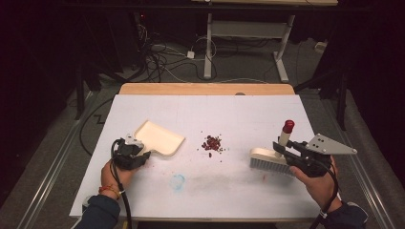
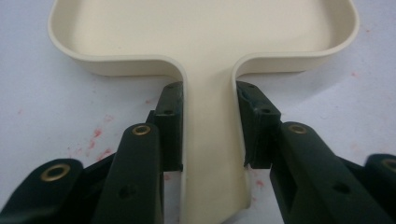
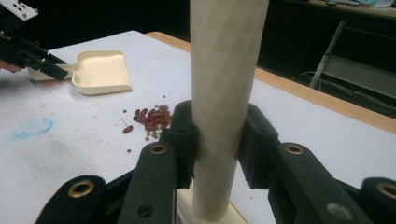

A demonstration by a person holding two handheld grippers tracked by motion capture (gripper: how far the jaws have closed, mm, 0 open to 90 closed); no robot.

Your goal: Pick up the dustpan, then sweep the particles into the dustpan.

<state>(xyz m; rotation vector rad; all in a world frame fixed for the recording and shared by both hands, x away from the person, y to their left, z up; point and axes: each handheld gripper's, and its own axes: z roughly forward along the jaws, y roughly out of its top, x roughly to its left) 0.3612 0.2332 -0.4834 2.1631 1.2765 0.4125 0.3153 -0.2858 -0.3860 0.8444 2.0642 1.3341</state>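
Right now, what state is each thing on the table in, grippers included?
Left gripper: shut on the dustpan handle.
Right gripper: shut on the brush handle.
Dustpan: flat on the table, empty.
Brush: upright, bristles down on the table.
Beans: loose pile between dustpan and brush, unswept.

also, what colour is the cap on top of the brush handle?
Red. The cap tops the cream brush handle, clearest in the high view.
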